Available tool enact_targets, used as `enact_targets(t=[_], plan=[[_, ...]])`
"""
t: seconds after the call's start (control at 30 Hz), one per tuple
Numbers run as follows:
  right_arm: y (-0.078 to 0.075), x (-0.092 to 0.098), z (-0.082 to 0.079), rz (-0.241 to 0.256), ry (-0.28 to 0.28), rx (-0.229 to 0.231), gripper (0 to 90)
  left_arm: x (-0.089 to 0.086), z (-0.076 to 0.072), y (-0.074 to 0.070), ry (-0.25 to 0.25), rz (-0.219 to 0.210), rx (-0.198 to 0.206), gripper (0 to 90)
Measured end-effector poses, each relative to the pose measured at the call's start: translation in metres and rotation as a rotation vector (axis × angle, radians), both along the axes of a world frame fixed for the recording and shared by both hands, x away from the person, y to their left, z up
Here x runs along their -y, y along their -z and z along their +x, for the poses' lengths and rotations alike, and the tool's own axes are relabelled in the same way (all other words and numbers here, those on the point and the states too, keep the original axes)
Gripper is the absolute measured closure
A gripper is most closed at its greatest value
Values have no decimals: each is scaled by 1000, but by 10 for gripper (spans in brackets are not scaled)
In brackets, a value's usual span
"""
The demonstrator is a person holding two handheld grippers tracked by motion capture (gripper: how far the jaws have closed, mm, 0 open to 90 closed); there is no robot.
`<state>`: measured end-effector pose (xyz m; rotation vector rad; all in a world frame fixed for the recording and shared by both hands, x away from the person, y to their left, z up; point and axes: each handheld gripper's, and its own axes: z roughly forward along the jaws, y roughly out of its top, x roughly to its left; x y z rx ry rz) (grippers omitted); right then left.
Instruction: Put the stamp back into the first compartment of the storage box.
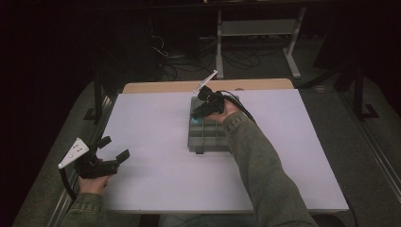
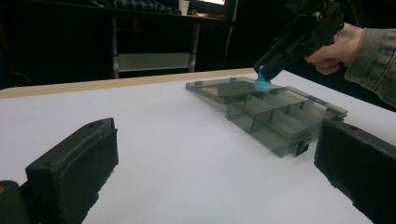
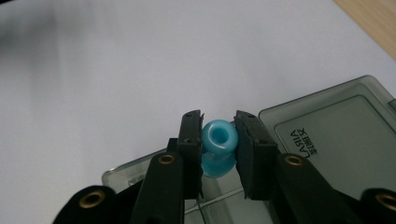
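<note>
Right gripper (image 3: 218, 154) jaws clamp a blue spool (image 3: 218, 148), bore upward, over the grey compartment box (image 1: 208, 136) on the worktop (image 1: 151, 142). Lid (image 3: 336, 135) lettering partly legible: "LAIPA". Left gripper (image 1: 113, 149) jaws spread wide, holding nothing.

A glossy sky-blue plastic bead (image 3: 218, 148) sat between the black jaws of the right gripper (image 3: 218, 154), over a smoky grey translucent compartment box (image 2: 275, 116) on the plain white bench (image 1: 156, 142).

Behind the blue spool (image 3: 218, 144), the organiser box (image 3: 327, 140) is cut off by the right gripper view's bottom and right edges. The lid's label beside the spool is too blurred to read fully.
</note>
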<state>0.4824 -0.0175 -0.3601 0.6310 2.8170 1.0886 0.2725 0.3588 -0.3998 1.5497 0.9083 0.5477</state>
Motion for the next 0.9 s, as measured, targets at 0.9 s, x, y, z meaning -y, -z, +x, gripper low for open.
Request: enact_targets(t=[0.9], plan=[[5,7,3,13,58,-35,389,1,-1,1,1,6,-14,0]])
